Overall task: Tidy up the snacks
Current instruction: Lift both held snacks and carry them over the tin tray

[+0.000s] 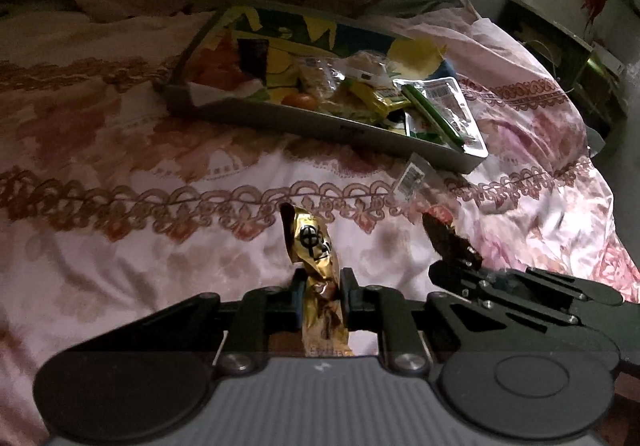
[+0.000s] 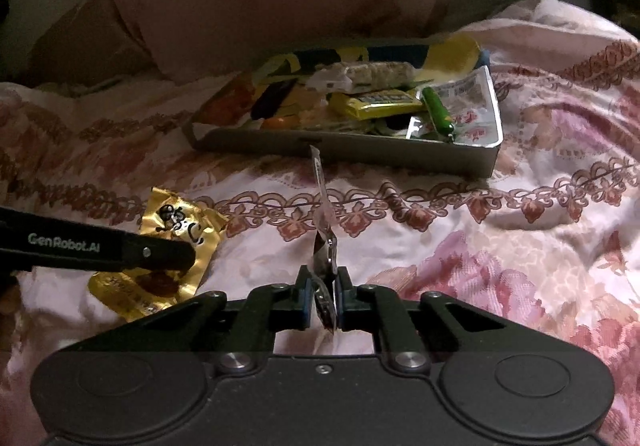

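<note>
Scene: two handheld tongs over a floral bedspread [image 1: 140,150], each carrying a snack toward a grey tray [image 1: 280,118] that sits ahead on the bed.
Left tongs [image 1: 322,296]: pressed onto a gold packet [image 1: 318,270], pinched around its middle, with the crumpled top standing above the pads.
Right tongs [image 2: 322,300]: pinching a thin clear packet [image 2: 322,206] edge-on near its lower end; its long upper part rises free toward the tray.
Tray: already crowded at its right end with a yellow bar [image 2: 376,104], a green stick [image 2: 438,114] and foil packs [image 2: 472,102]; the left half looks barer.
Spacing: the two tongs ride near each other, the clear packet's dark end showing just beside the left tool in the left view.
Risk, grip: the clear packet is held by little of its length, and slick film could slide out on a quick swing, judging by the hold.
Risk, collision: moving both tools to the tray together could knock them, or one packet, against the other.
Risk, overflow: a drop onto the heaped right end could let a packet slip over the low wall onto the bed.
Risk, footing: the tray rests on soft bedding; a push on its rim would likely tilt it.
Light: dim and blurred, so packet labels cannot be read.
</note>
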The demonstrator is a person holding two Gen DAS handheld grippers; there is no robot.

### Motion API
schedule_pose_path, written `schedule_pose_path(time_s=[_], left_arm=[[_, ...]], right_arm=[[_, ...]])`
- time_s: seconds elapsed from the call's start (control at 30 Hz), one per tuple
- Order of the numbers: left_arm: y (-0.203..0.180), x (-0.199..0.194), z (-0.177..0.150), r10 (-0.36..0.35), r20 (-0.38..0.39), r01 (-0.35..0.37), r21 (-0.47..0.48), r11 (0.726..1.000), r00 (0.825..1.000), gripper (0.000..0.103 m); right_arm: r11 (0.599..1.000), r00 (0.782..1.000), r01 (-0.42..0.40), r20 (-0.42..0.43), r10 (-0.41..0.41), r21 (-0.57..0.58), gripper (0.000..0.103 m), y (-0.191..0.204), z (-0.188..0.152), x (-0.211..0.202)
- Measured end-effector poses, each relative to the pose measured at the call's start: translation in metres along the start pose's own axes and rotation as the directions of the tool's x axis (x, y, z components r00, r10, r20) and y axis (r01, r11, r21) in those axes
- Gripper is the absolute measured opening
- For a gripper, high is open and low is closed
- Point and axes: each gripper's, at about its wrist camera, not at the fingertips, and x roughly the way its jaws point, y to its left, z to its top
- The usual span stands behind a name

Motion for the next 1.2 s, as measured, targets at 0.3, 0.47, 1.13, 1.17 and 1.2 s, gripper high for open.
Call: schedule_pose_path(time_s=[0.3,0.47,1.13,1.17,1.2], left_arm=[[0.0,-0.03,-0.004,0.008,0.055,-0.005,-0.047,0.999,0.998,0.018],[-0.006,-0.044,0.01,0.023,0.102,-0.019,-0.035,0.999,0.994,0.018],[-0.018,-0.001,0.103,0.008,0.188,0.004,-0.061,0.998,0.982,0.018],[-0.018,0.002,0.107,0.007,0.189,0.004,-0.058,0.998,0.982,0.018],[-0.019,0.005,0.111,0.007,0.191,0.004,-0.054,0.999,0.982,0.018]], right_arm=[[1.0,0.993,-0.006,0.114,0.008,-0.014,0.011,0.014,0.002,-0.033],[1.0,0.986,-0.02,0.163,0.021,-0.006,0.011,0.013,0.008,-0.044],[0.996,0.956,-0.045,0.293,0.021,0.077,0.011,-0.018,0.049,-0.024],[0.996,0.954,-0.044,0.299,0.018,0.079,0.011,-0.021,0.051,-0.021],[0.996,0.952,-0.042,0.306,0.014,0.083,0.011,-0.024,0.054,-0.018]])
